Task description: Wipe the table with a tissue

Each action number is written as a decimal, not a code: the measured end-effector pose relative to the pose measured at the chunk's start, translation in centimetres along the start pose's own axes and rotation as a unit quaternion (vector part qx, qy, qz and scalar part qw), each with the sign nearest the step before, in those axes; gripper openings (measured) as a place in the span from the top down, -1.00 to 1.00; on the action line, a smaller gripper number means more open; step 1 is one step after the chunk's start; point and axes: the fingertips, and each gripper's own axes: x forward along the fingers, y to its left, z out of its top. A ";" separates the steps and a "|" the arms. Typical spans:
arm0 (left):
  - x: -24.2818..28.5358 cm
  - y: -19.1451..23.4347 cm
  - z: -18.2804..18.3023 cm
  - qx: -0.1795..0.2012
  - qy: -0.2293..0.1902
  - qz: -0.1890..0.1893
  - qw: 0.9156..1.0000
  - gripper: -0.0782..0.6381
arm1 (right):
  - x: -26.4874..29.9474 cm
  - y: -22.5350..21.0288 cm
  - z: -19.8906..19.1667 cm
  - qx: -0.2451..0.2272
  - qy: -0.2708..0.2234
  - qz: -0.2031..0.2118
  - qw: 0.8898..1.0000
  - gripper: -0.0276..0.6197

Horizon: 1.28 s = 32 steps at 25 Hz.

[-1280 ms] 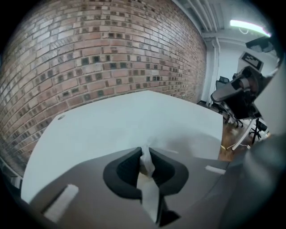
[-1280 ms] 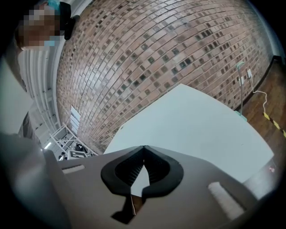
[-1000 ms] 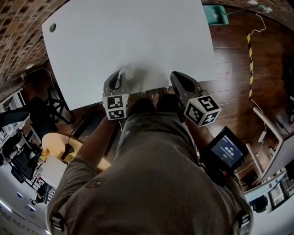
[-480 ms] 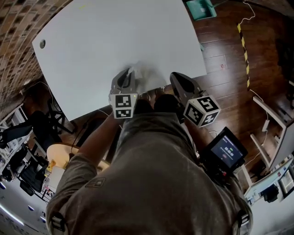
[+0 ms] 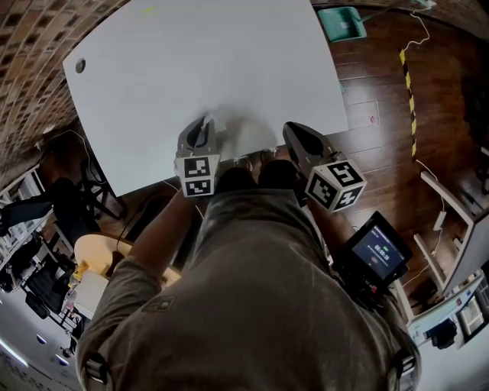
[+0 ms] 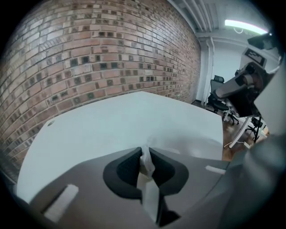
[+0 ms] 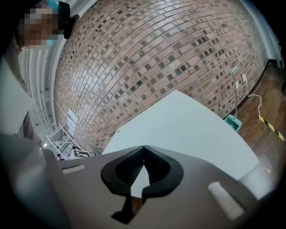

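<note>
A white tissue (image 6: 146,166) is pinched between the jaws of my left gripper (image 6: 145,154), which is shut on it. In the head view the left gripper (image 5: 201,131) sits over the near edge of the white table (image 5: 191,69), and the tissue (image 5: 244,134) spreads on the tabletop to its right. My right gripper (image 5: 299,139) hangs at the table's near edge, right of the tissue. In its own view the right gripper (image 7: 144,153) is shut with nothing between its jaws.
A round hole (image 5: 80,66) sits near the table's far left corner. A green dustpan (image 5: 342,23) lies on the wood floor past the table's right side. A brick wall (image 6: 89,53) runs behind the table. Office chairs (image 6: 221,96) stand at the right.
The left gripper with the tissue has drifted slightly left along the table's near edge after a small move right. The right gripper has stayed in place.
</note>
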 end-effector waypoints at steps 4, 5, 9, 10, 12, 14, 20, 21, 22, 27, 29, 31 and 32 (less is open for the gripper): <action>-1.1 2.8 -1.8 -0.018 0.009 0.032 0.999 0.70 | 1.4 1.2 -0.2 -0.013 0.013 0.014 1.000 0.88; -1.4 3.2 -2.1 -0.022 0.010 0.037 0.999 0.70 | 1.6 1.5 -0.2 -0.016 0.015 0.017 1.000 0.88; -1.8 3.9 -2.6 -0.038 0.009 0.049 0.998 0.70 | 2.1 2.4 -0.3 -0.026 0.023 0.027 0.999 0.88; -1.8 3.9 -2.5 -0.043 0.008 0.049 0.998 0.70 | 2.2 2.5 -0.3 -0.027 0.024 0.029 0.999 0.88; -1.9 3.9 -2.5 -0.058 0.002 0.051 0.997 0.70 | 2.3 2.5 -0.2 -0.030 0.027 0.034 0.999 0.88; -2.5 3.8 -2.6 -0.079 -0.004 0.055 0.995 0.70 | 2.4 2.6 -0.3 -0.033 0.030 0.042 0.998 0.88; -6.5 4.0 -1.8 -0.142 -0.035 0.085 0.986 0.70 | 2.8 3.7 -1.6 -0.043 0.053 0.078 0.995 0.88; -7.3 4.0 -2.0 -0.151 -0.038 0.089 0.984 0.70 | 2.8 3.9 -1.9 -0.045 0.056 0.083 0.994 0.88; -8.0 4.0 -2.2 -0.159 -0.039 0.093 0.982 0.70 | 2.9 4.1 -2.2 -0.045 0.059 0.087 0.994 0.88; -10.5 3.7 -3.6 -0.181 -0.047 0.100 0.977 0.70 | 2.5 5.7 -3.7 -0.052 0.067 0.100 0.991 0.88; -11.9 4.2 -4.8 -0.188 -0.057 0.097 0.976 0.70 | 2.2 7.3 -5.2 -0.059 0.066 0.099 0.991 0.88; -12.9 4.6 -5.6 -0.193 -0.069 0.093 0.974 0.70 | 1.8 8.6 -6.4 -0.065 0.062 0.096 0.991 0.88; -13.4 4.7 -5.8 -0.194 -0.074 0.091 0.974 0.70 | 1.6 9.1 -6.8 -0.068 0.059 0.094 0.991 0.88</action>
